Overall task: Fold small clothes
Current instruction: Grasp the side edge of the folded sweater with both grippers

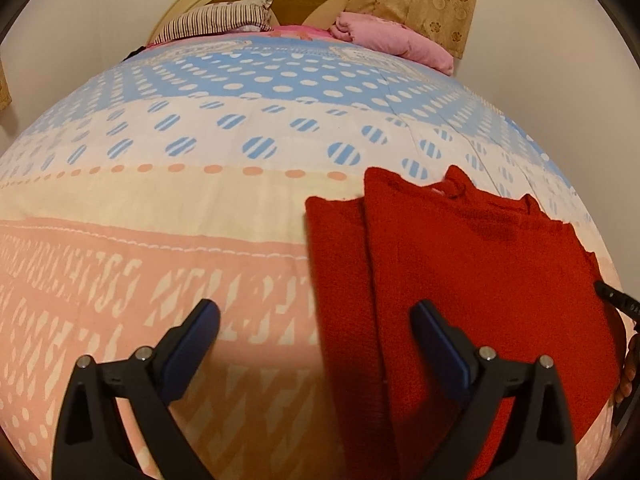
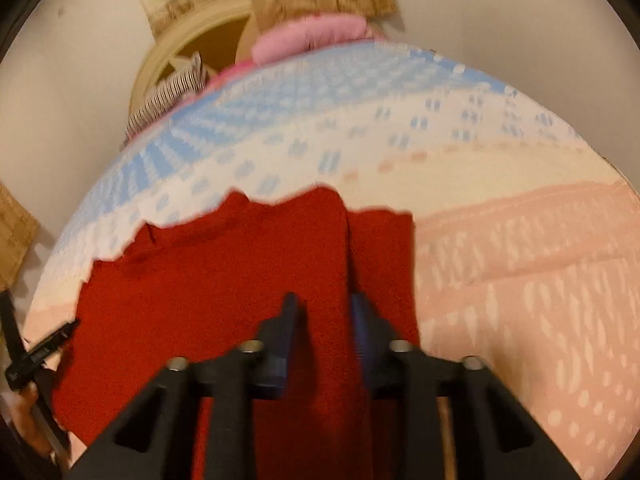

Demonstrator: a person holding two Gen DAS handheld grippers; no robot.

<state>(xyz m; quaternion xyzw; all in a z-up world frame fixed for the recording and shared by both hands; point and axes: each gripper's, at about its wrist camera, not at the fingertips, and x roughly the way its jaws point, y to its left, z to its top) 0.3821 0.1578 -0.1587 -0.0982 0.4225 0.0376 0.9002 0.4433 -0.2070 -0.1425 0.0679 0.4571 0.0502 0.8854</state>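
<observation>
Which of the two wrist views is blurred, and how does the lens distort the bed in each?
Left wrist view: sharp; the bedspread bulges into a dome, and the open left tongs cast a soft shadow. Right wrist view: motion-smeared; the red garment has fuzzy edges, the dots streak, and the same fisheye bulge shows; the right tongs stand slightly apart.

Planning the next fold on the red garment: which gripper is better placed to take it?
Right. The right gripper sits directly over the red garment, jaws narrowly parted around a raised fold. The left gripper is wide open, mostly over the bedspread beside the garment's edge.
</observation>
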